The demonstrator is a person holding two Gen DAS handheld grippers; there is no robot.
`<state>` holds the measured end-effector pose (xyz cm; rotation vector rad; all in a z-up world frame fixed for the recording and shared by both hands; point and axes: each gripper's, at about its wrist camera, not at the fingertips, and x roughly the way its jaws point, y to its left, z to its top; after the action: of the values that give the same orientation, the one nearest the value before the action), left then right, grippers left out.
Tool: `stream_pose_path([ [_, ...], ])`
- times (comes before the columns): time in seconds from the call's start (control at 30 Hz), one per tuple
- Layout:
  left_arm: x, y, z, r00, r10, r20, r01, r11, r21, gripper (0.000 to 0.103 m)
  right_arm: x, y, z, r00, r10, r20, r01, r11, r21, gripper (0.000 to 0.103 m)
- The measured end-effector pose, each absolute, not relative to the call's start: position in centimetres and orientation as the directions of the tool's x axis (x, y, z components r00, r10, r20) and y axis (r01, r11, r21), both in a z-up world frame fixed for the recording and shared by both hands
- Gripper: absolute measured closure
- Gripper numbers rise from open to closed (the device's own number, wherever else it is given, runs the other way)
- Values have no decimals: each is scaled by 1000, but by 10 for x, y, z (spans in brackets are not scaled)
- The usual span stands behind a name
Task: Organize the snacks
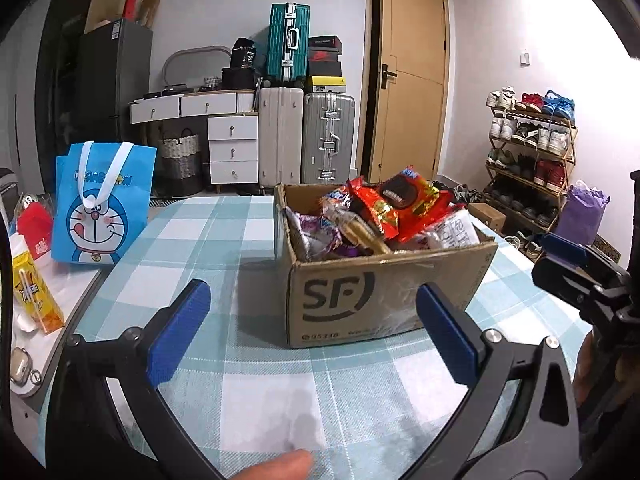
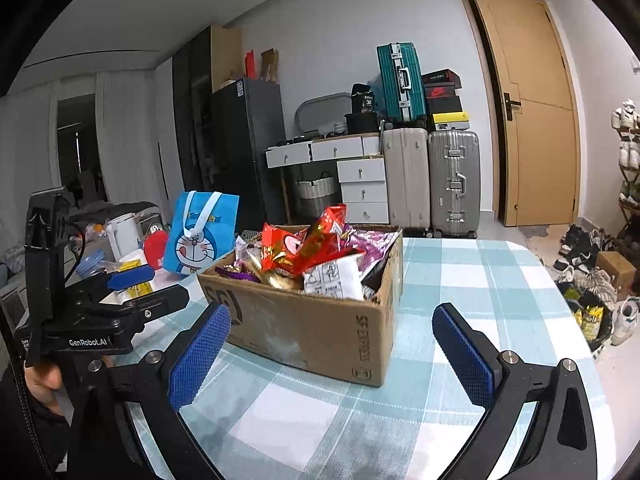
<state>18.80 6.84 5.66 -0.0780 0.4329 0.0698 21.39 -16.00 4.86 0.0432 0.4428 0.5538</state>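
left wrist view: checked tablecloth (image 1: 224,232) w/ cardboard box (image 1: 384,292) just ahead, heaped w/ snack packets (image 1: 400,204); blue bag (image 1: 102,208) off to the left. left gripper (image 1: 312,320) spread wide, empty; right gripper (image 2: 332,344) likewise gaping, nothing btwn pads. best approach imo: pick the topmost red packet, come in from above, pinch its edge, don't shove the box.
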Motion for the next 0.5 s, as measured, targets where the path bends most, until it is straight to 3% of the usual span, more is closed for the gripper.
stream_pose_path([
  [0.5, 184, 70, 41, 915, 65, -398, -93, 994, -51, 0, 206, -156, 38, 764, 529, -370, -514, 845, 148, 0],
])
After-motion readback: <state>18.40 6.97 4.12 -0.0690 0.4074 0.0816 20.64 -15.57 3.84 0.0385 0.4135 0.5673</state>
